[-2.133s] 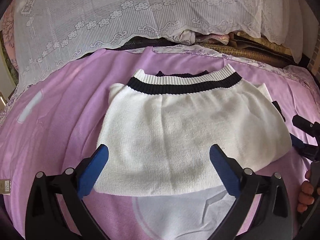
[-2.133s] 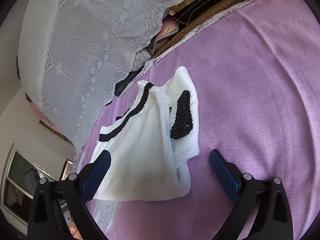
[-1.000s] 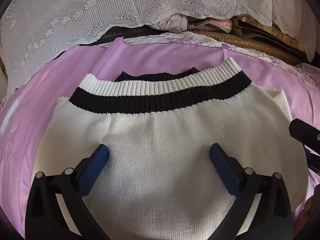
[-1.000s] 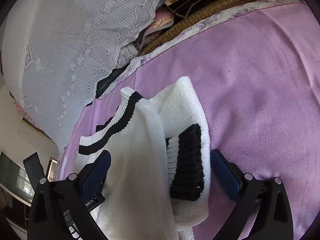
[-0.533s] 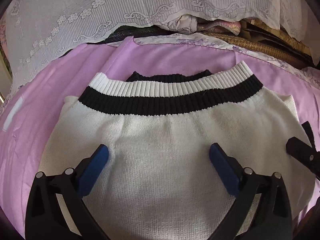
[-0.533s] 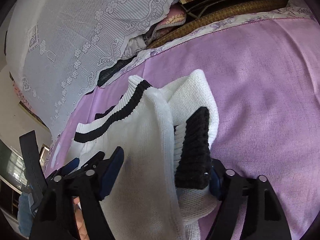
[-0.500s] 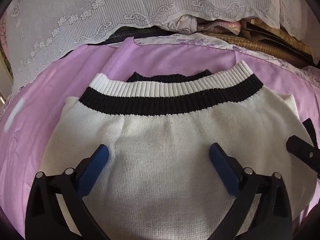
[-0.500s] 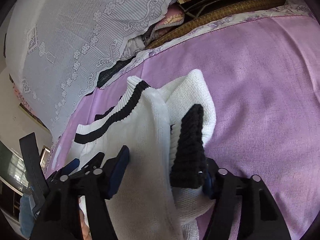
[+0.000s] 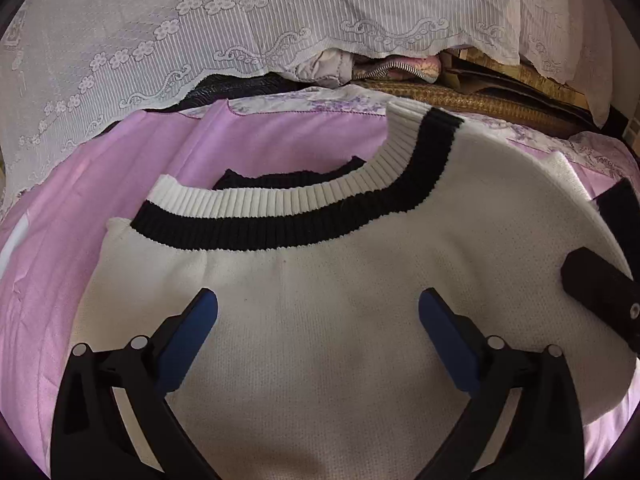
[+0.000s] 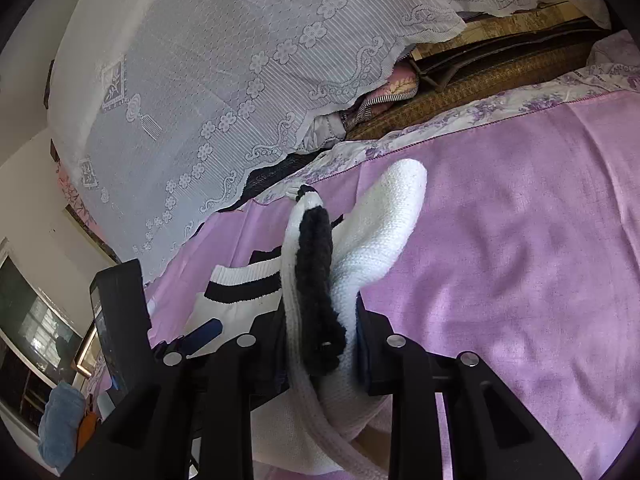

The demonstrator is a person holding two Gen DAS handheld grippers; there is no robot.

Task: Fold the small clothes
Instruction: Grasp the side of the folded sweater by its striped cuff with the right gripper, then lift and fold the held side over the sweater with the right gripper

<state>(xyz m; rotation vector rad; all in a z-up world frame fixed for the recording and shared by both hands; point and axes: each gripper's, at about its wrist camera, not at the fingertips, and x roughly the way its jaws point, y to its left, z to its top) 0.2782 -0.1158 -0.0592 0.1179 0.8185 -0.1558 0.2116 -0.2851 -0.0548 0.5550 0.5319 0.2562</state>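
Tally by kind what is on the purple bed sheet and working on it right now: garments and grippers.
Garments: 1, the white knit sweater with black ribbed trim, on the purple bed sheet
Grippers: 2, the left gripper open over the sweater; the right gripper closing, with the sweater's edge between its jaws
Total: 3

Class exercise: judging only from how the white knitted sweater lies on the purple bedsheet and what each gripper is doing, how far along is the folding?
Done: the sweater already lies partly folded on the bedsheet, its black-striped hem on top.
In hand: the right gripper is closing on the bunched right edge and black cuff, lifted off the sheet. The left gripper hovers open above the sweater.
Left: laying that side across and flattening.
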